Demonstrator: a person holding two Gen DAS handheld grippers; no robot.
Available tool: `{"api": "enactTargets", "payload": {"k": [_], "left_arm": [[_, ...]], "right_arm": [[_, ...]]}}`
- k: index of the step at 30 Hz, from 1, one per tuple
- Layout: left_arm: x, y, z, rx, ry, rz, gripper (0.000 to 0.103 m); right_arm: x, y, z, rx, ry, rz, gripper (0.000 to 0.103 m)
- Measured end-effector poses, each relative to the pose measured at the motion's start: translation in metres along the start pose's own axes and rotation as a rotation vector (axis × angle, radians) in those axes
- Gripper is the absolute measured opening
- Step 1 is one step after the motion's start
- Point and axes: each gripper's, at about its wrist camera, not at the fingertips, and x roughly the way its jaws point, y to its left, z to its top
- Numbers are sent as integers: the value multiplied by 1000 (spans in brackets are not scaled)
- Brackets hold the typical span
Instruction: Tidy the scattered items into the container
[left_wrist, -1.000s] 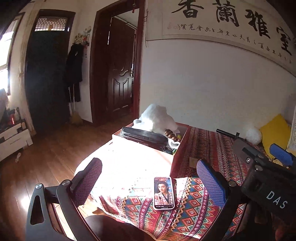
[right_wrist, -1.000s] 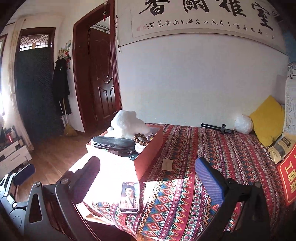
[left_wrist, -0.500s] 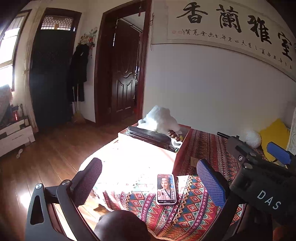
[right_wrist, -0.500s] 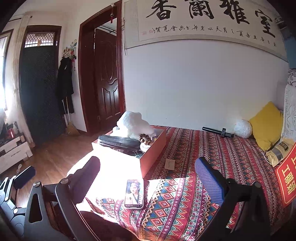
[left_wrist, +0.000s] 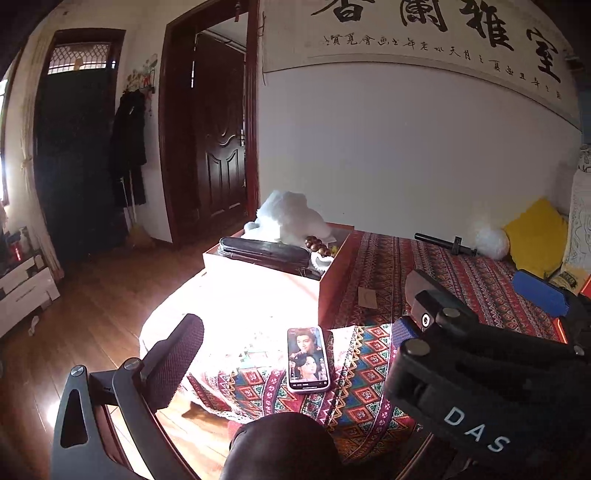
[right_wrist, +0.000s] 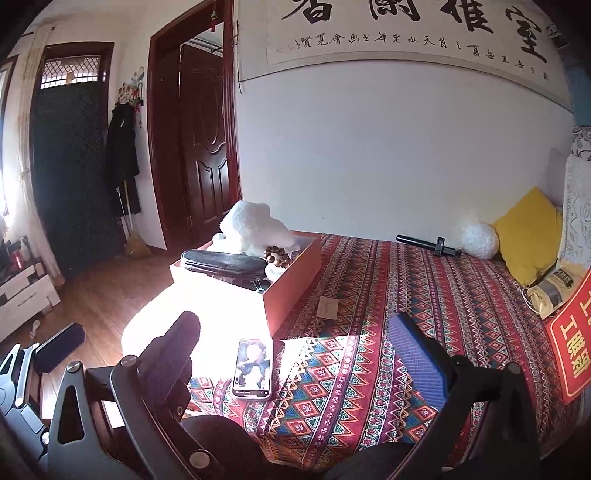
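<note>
On the patterned bedspread (right_wrist: 388, 295) ahead of me, the phone (right_wrist: 253, 369) lies face up between the spread, empty fingers of my right claw (right_wrist: 295, 358), near its left finger, while my left claw (left_wrist: 295, 350) hangs equally wide, the box (right_wrist: 291, 284) lying beyond.

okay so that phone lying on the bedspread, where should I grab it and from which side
Take the phone across its two long edges, coming straight down from above. It lies flat, screen up, short end toward you, narrow enough for the open right gripper. The soft bedspread should let the jaws sink beneath the edges.
</note>
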Motion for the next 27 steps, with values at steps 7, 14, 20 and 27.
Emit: {"api": "enactTargets", "payload": {"k": [7,14,20,27], "left_arm": [[26,-33,-20,36,36,35,103],[34,-51,-25,69,33,64,103],[43,-50,-25,70,48,80,103],[52,-55,-28,76,68,72,103]], "right_arm": [[22,-18,-17,-16,45,-80,102],[37,-45,-29,79,88,-35,102],[43,-45,-28,84,93,-15,102],[49,-49,-31,85,107,-13,102]]}}
